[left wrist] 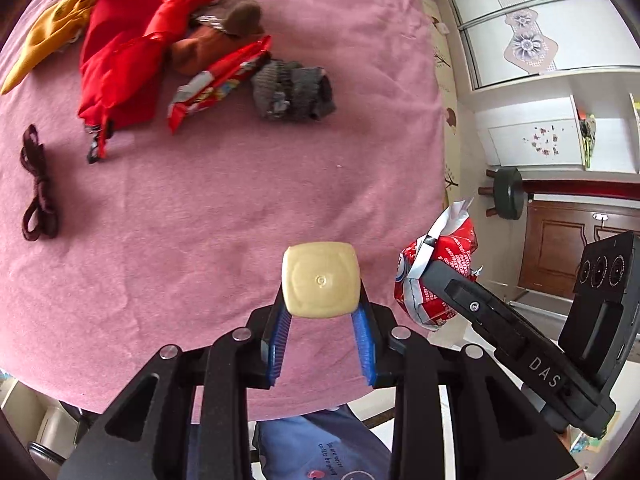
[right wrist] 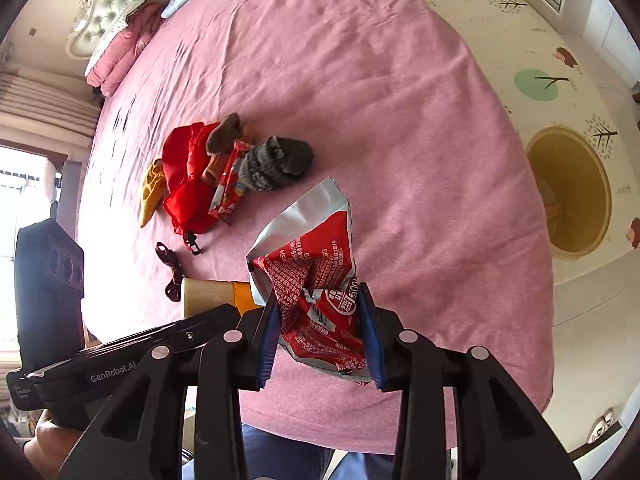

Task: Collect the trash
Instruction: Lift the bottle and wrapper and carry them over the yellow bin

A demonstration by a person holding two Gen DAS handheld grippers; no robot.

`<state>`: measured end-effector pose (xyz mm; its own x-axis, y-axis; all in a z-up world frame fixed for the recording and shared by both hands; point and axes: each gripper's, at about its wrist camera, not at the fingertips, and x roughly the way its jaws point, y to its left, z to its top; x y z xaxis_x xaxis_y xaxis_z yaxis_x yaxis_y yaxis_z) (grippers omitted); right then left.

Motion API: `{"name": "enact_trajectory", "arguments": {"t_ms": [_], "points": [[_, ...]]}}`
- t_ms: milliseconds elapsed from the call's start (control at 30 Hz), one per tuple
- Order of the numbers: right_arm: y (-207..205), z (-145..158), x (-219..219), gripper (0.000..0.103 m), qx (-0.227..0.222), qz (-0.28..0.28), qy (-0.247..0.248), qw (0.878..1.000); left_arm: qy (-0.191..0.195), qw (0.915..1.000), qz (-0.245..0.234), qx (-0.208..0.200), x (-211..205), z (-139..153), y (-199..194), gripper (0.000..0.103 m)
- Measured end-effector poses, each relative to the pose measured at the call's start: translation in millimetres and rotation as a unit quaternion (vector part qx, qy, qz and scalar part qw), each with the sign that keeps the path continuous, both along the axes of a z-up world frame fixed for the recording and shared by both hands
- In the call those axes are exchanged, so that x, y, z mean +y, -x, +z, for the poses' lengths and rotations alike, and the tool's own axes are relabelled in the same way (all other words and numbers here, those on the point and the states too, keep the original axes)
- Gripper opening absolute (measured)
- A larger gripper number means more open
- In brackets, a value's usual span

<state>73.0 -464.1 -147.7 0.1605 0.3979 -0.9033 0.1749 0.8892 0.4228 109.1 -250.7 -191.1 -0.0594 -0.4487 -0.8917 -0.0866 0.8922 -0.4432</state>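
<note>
Pink bedspread (right wrist: 400, 120) covers the whole bed, and both sets of tongs hang above its near edge, angled steeply down. Blue-padded fingers (left wrist: 280, 336) of the left gripper (left wrist: 321, 300) are clamped on a small beige carton (left wrist: 321, 280), seen end-on, lifted clear of the bedspread. Just beside it, the right gripper (right wrist: 318, 308) pinches a crumpled red-and-silver snack bag (right wrist: 312, 280), its silver lining flaring open above the jaws; it too hangs free of the bedspread.

Farther up the bedspread from the two grippers lies a heap: a red cloth (left wrist: 120, 60), a yellow cloth (left wrist: 48, 36) on its far side, brown socks (left wrist: 224, 28), grey socks (left wrist: 296, 88), and another red snack wrapper (left wrist: 216, 84) wedged between the brown and grey pairs. A dark hair tie (left wrist: 38, 188) lies alone, apart from the heap. Off the bedspread's far side, on the patterned floor mat (right wrist: 532, 40), stands a round yellow bin (right wrist: 600, 192).
</note>
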Motion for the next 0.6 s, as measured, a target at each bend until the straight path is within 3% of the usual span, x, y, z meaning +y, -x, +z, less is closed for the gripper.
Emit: {"name": "enact_trajectory", "arguments": {"t_ms": [600], "points": [[6.1, -1.1, -196.7, 0.036, -0.013, -0.159, 0.005, 0.987, 0.003, 0.9914, -0.129, -0.021, -209.7, 2.5, -48.4, 0.03]]}}
